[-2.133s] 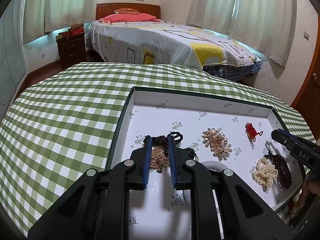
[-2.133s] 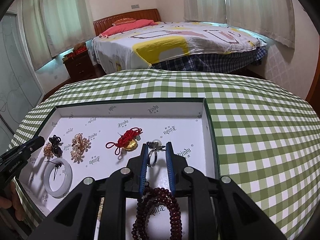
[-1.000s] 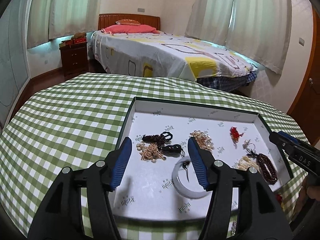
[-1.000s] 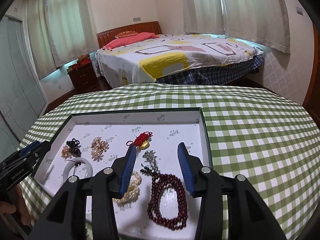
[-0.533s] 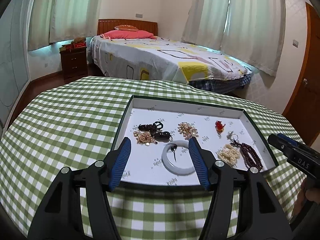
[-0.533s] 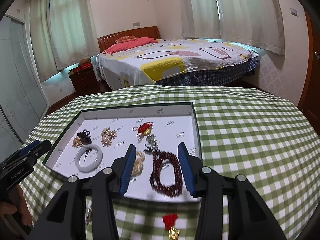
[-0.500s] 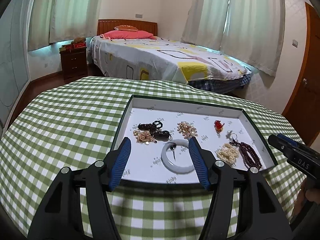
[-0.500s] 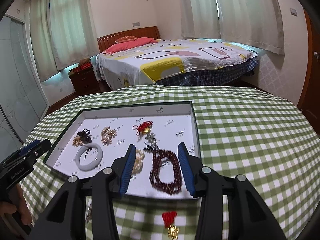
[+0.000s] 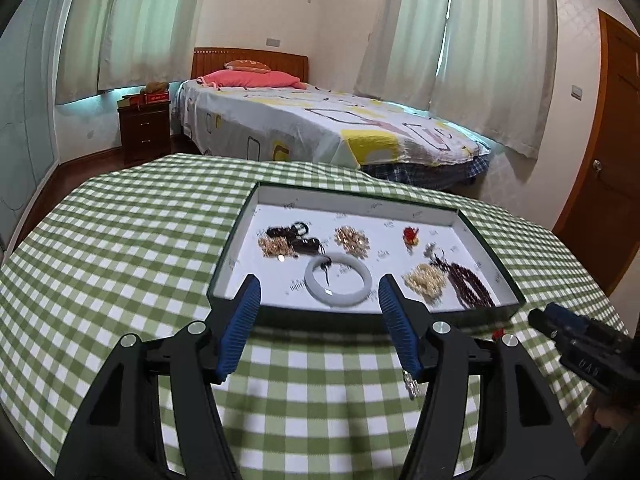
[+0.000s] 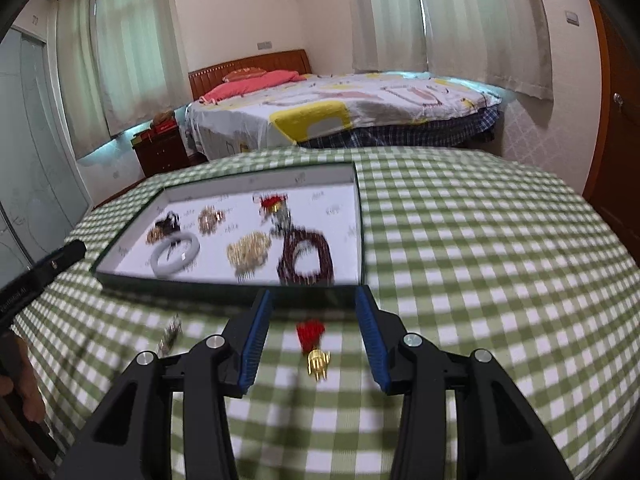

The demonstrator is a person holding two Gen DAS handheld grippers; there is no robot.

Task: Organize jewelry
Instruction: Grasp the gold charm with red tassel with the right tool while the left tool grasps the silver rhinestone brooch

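Between the right tongs (image 10: 314, 336), red-tasselled charm (image 10: 314, 340) lies.

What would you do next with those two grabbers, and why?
Probably lower the right gripper onto the red and gold charm, which lies on the tablecloth outside the tray, right between its open jaws. A small silver piece also waits outside.

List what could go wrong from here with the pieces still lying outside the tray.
1. The red-and-gold charm lies flat on the checked cloth between the right gripper's open fingers; closing could pinch cloth too.
2. The small silver piece near the table's front is thin and easily overlooked or knocked off.
3. The tray wall stands close ahead; a low carry could catch it.
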